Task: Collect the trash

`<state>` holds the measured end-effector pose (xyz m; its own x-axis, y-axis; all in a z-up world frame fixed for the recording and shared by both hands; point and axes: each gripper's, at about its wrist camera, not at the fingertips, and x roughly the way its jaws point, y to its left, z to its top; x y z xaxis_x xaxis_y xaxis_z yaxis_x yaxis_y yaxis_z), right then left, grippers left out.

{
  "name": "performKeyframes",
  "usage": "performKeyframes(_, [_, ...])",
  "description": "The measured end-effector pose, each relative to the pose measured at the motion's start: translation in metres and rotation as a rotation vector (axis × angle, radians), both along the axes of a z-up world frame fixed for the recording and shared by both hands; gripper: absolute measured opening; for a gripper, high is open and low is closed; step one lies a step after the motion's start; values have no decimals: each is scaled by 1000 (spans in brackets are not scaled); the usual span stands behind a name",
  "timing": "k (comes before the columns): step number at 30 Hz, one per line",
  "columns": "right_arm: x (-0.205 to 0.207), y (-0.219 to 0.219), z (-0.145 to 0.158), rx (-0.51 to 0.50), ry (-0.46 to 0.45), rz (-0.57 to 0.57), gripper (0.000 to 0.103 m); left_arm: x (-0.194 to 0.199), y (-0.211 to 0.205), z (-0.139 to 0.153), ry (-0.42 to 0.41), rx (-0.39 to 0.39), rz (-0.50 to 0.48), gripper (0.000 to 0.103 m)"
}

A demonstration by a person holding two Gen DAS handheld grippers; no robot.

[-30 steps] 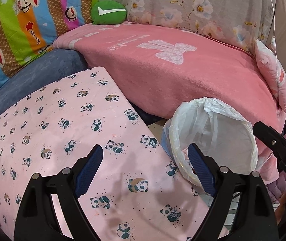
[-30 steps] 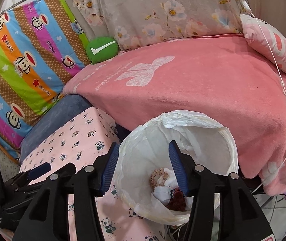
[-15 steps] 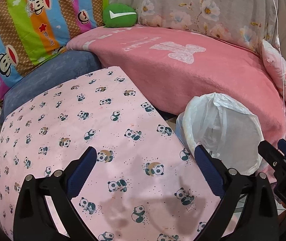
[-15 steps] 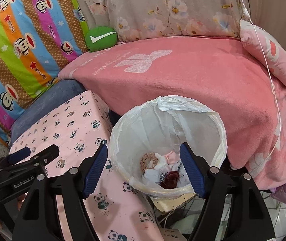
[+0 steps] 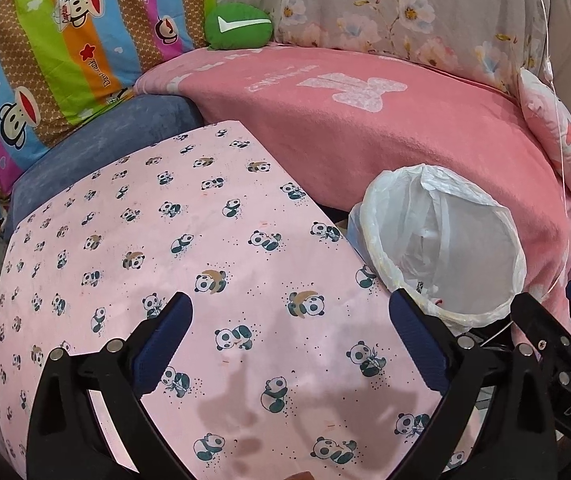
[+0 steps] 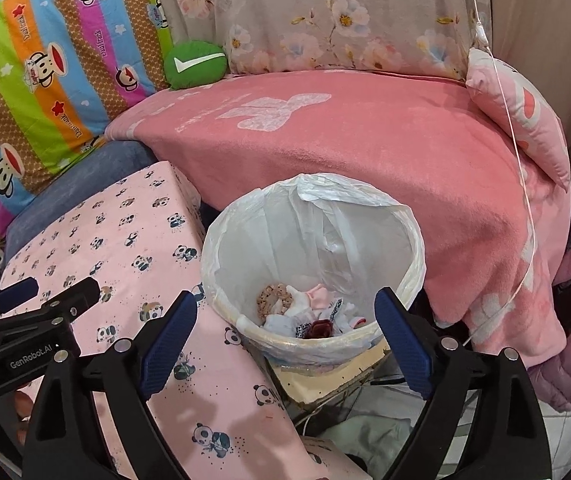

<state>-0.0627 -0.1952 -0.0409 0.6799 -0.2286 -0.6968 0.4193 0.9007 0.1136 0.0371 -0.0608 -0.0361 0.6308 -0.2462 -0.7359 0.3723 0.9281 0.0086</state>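
Here the right gripper, jaws opening and empty, should clear the bin rim; the left gripper is wide and empty.

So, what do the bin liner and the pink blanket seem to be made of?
Bin liner: thin plastic film, probably; it is translucent white, slightly glossy and crinkled, folded over the rim. Pink blanket: soft fleece or terry-like cloth, it seems; the surface is matte and fuzzy, with a paler woven-looking pattern. The exact fibre cannot be told.
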Motion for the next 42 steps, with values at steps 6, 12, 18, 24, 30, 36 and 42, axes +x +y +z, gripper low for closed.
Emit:
performKeyframes(6, [-7,5,-4,-16,11,-4,99,-6,-2,-2,3,3,0,94])
performKeyframes(12, [-10,6,-7,-30,37,-19,99,-11,-6,-3,-3,12,0,94])
performKeyframes(18, [-14,5,-11,-38,51,-34,99,-14,-11,-4,0,21,-9,95])
performKeyframes(24, [-20,-5,-15,-31,54,-44,99,-19,-14,-5,3,20,-8,95])
performKeyframes(30, [-22,-8,-17,-30,61,-49,99,-22,-19,-9,21,19,-23,95])
performKeyframes(36, [-21,-7,-20,-40,77,-49,99,-23,-20,-14,29,41,-9,95])
performKeyframes(42, [-23,-7,-21,-42,77,-51,99,-25,-19,-13,23,27,-5,96])
